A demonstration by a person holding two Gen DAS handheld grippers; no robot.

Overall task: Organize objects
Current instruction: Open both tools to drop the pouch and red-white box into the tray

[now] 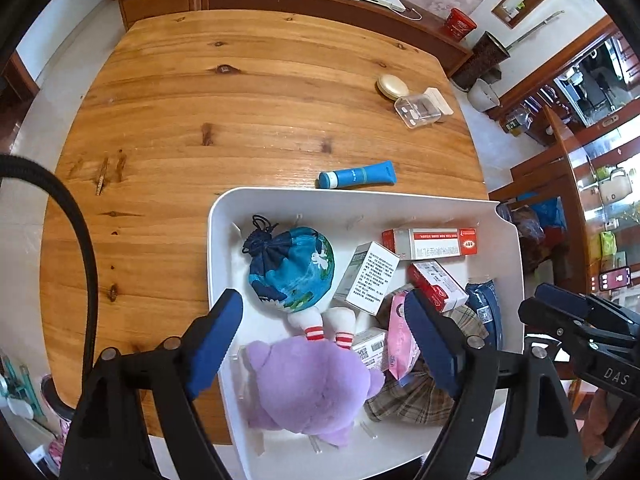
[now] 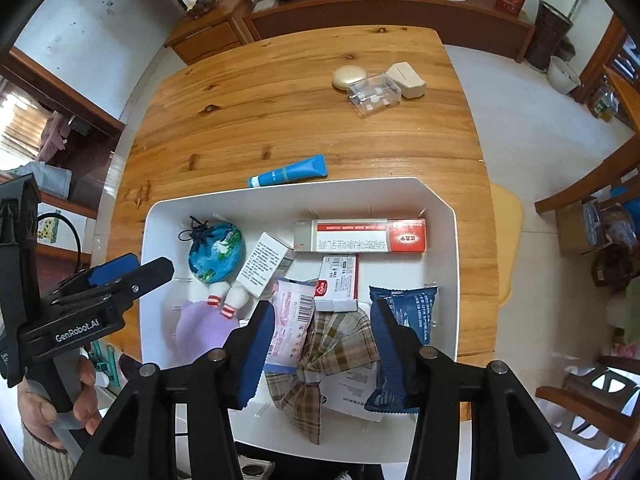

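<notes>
A white tray [image 2: 444, 240] sits at the near edge of the wooden desk [image 2: 280, 120], and both claws hang above it.

At the left, the left claw [image 1: 324, 344] is spread wide and empty, its blue pads on either side of a purple plush toy [image 1: 308, 384] whose striped legs point toward a blue drawstring pouch [image 1: 292, 272] in the tray's left part. A person's hand [image 2: 60, 400] grips this claw's handle.

In the middle of the tray lie a white upright-printed box [image 2: 262, 264], a pink sachet [image 2: 290, 320] and a small red-and-white box [image 2: 338, 280], with a long red-and-white box [image 2: 360, 236] along the far wall. A plaid fabric bow [image 2: 324, 360] lies nearest.

The right claw [image 2: 324, 344] is also open and holds nothing; the bow lies between its pads. A dark blue packet [image 2: 412, 308] lies at the tray's right.

Beyond the tray, a blue tube [image 2: 288, 172] rests on the desk just beside the far rim. Farther right and well apart stand a round cream case [image 2: 349, 77], a clear plastic box [image 2: 374, 94] and a beige box [image 2: 408, 79], close together.
</notes>
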